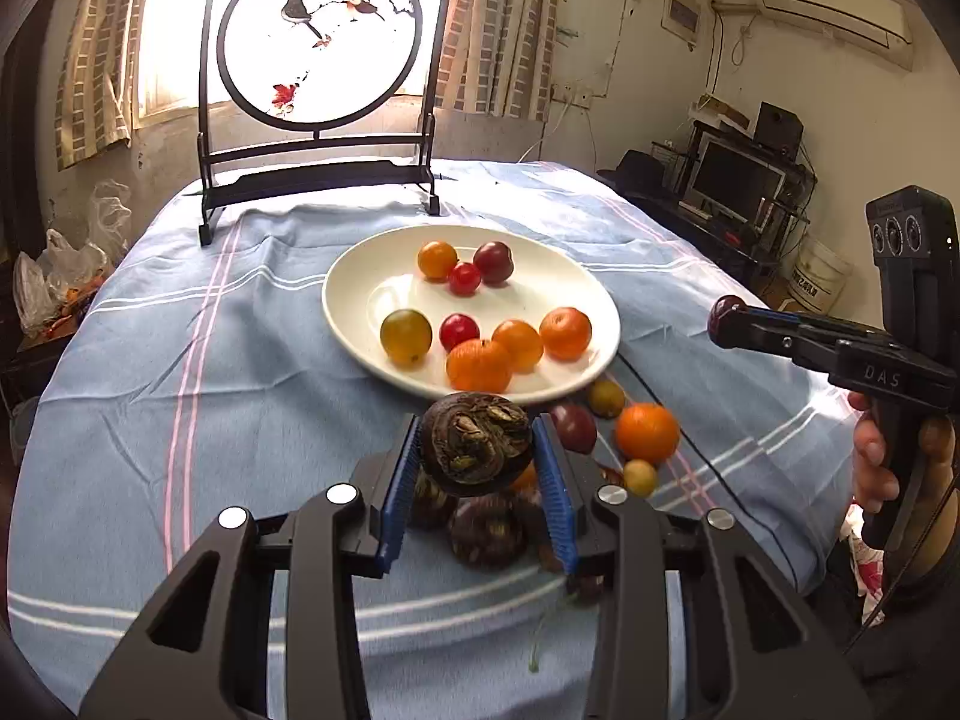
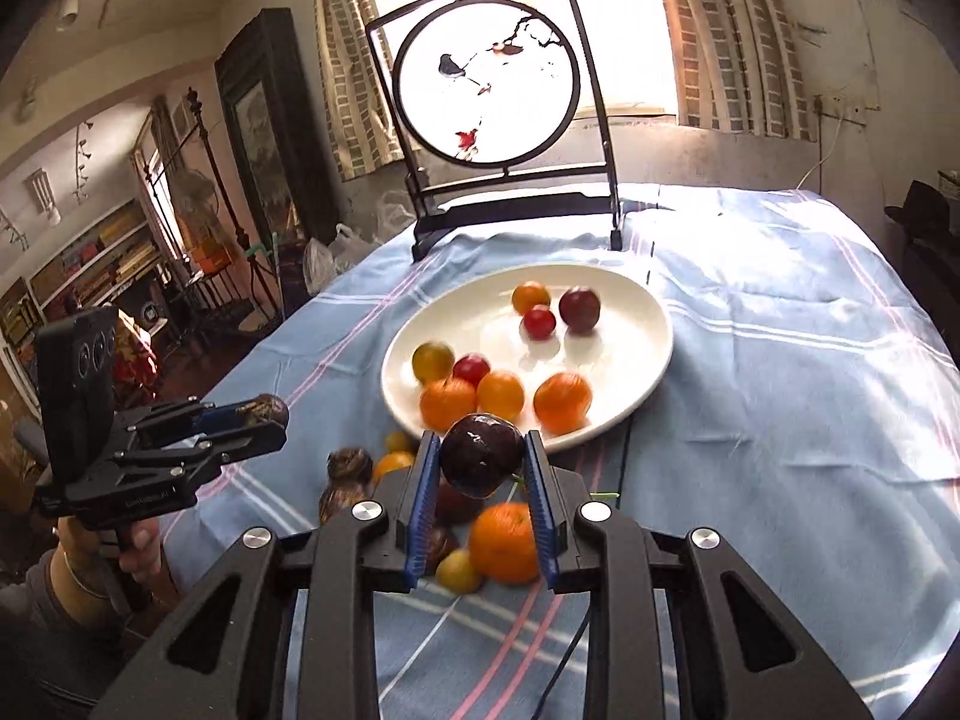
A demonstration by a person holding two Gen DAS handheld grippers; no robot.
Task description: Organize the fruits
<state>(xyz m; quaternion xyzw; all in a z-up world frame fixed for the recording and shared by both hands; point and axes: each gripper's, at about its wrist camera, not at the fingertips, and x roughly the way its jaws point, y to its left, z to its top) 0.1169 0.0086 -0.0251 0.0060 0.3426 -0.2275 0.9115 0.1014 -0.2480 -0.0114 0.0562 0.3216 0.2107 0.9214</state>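
A white plate (image 1: 360,276) holds several fruits: oranges, red and yellow tomatoes and a dark plum (image 1: 493,261). My left gripper (image 1: 475,450) is shut on a brown water chestnut (image 1: 474,441), held above the cloth just short of the plate's near rim. My right gripper (image 2: 480,457) is shut on a dark purple plum (image 2: 480,455), held above loose fruit near the plate (image 2: 636,312). Loose fruit lies on the cloth below: an orange (image 1: 647,432), more brown chestnuts (image 1: 489,531), small yellow fruits (image 1: 639,476). The right gripper also shows at the right of the left wrist view (image 1: 723,318).
A black-framed round painted screen (image 1: 318,42) stands at the table's far end behind the plate. The table has a blue striped cloth (image 1: 180,330). A thin black cable (image 2: 624,468) runs across the cloth by the plate. A desk with a monitor (image 1: 732,177) is off to the right.
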